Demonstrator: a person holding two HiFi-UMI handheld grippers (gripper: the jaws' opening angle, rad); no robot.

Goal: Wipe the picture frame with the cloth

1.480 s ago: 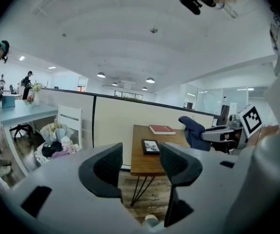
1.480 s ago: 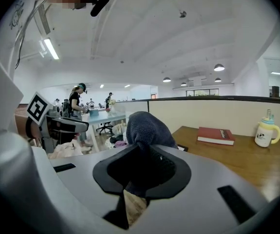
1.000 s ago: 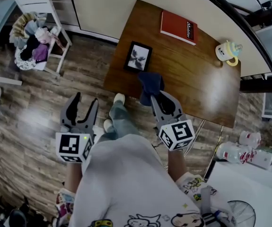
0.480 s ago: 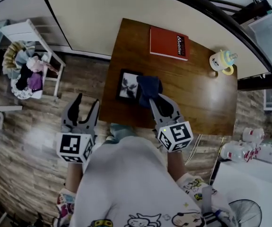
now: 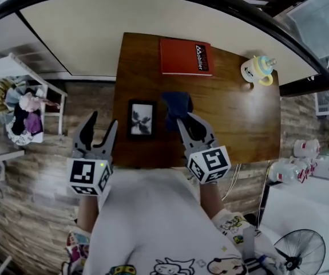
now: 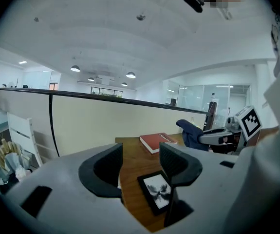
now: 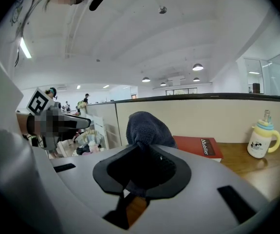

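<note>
A small black picture frame (image 5: 141, 118) lies flat near the wooden table's (image 5: 238, 119) left front edge; the left gripper view shows the frame (image 6: 157, 191) just below the jaws. My right gripper (image 5: 184, 121) is shut on a dark blue cloth (image 5: 176, 104), held above the table just right of the frame. In the right gripper view the cloth (image 7: 147, 129) bulges up out of the closed jaws. My left gripper (image 5: 100, 122) stands open and empty, left of the frame over the table's edge, with its jaws (image 6: 140, 167) apart.
A red book (image 5: 185, 57) lies at the table's far side and a yellow-and-white sippy cup (image 5: 257, 70) stands at the far right. A cream partition wall runs behind the table. A white chair with clothes (image 5: 21, 105) is at left; bottles (image 5: 301, 165) sit at right.
The view has swung so the table sits more squarely ahead. Both grippers came closer over the table's front edge; the cloth stays in the right gripper, right of the frame.
</note>
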